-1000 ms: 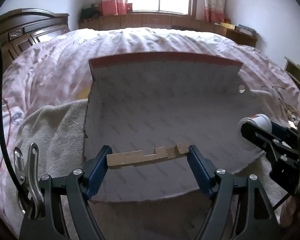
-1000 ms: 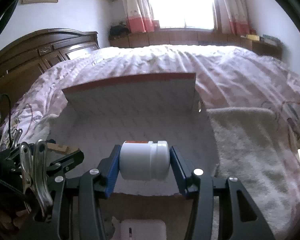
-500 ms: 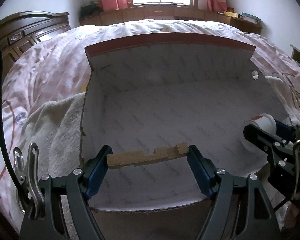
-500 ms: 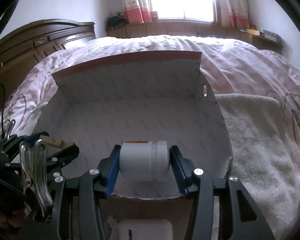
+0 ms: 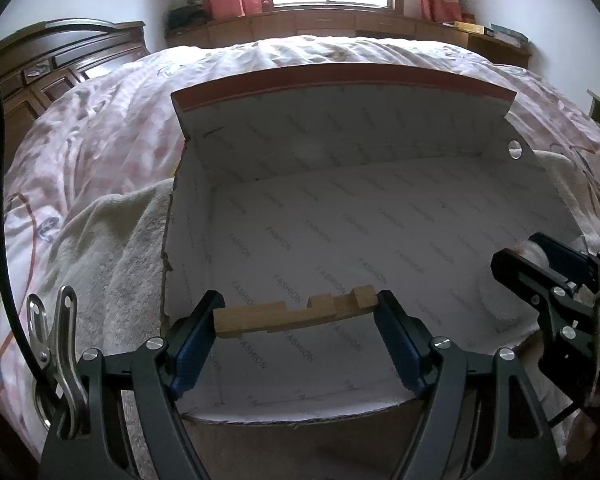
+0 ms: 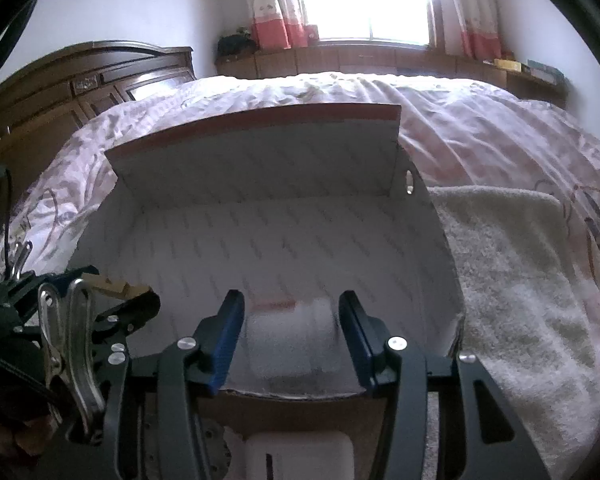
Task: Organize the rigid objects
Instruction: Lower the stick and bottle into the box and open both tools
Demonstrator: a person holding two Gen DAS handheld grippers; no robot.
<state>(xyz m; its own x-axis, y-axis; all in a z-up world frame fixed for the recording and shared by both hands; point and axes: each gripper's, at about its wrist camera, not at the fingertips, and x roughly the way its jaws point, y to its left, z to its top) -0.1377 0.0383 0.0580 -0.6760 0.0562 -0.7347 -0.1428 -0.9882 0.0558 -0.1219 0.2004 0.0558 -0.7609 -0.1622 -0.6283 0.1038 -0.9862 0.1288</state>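
Note:
An open cardboard box (image 5: 340,128) lined with white printed paper lies on the bed, its red-edged flap standing at the back. My left gripper (image 5: 296,312) is shut on a notched wooden block (image 5: 284,314), held crosswise over the box's near left part. In the right wrist view a white bottle (image 6: 290,336) with a red band is a blur low between the fingers (image 6: 230,332) of my right gripper (image 6: 291,320). Thin gaps show at both pads, so it looks loose. The same box (image 6: 260,168) lies below it. The left gripper (image 6: 116,292) shows at that view's left edge.
A beige towel (image 6: 520,280) lies under and beside the box on both sides (image 5: 112,260). A pink quilt (image 5: 300,52) covers the bed behind it. A dark wooden headboard (image 6: 80,92) stands at the left, and a window with curtains is at the back.
Both views have tipped further down into the box. The bottle, sharp and clamped before, now sits lower between the right fingers and is blurred. The wooden block stays clamped.

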